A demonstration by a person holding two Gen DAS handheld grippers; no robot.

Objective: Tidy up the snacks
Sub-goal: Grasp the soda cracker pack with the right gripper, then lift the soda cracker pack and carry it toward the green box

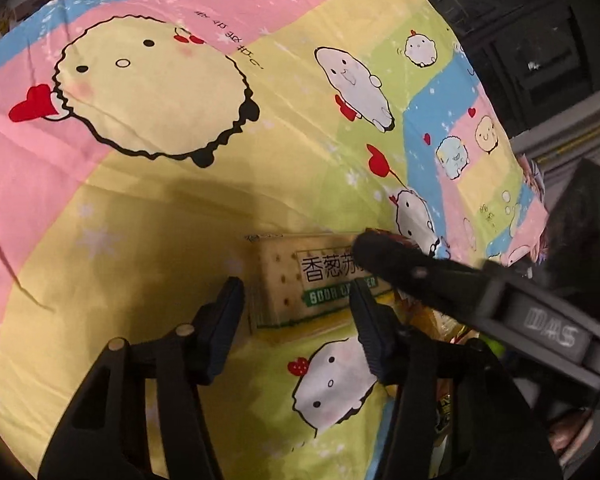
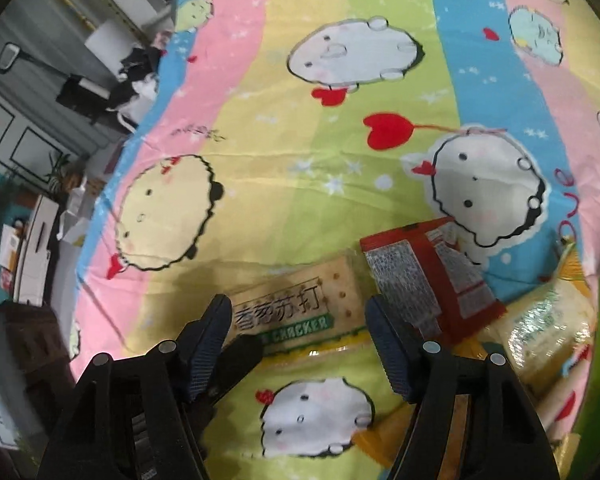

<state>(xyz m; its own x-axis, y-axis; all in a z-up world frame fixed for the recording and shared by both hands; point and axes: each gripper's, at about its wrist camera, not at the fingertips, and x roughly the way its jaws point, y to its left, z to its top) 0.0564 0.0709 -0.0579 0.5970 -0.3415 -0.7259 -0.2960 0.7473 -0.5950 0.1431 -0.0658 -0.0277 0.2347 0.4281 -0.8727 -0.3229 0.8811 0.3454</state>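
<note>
A cartoon-printed sheet [image 2: 300, 128] in pink, yellow, green and blue stripes spreads ahead of the fingers, with round white and cream characters and red hearts on it. Beyond its edge, up and left of the fingers, stand a grey panelled wall [image 2: 40, 92], a small potted plant [image 2: 60, 172] and white boxes [image 2: 40, 240].

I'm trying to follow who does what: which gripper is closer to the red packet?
Right. The right gripper has one finger just beside the red packet; the left gripper sits further away, around the other end of the cracker pack.
</note>
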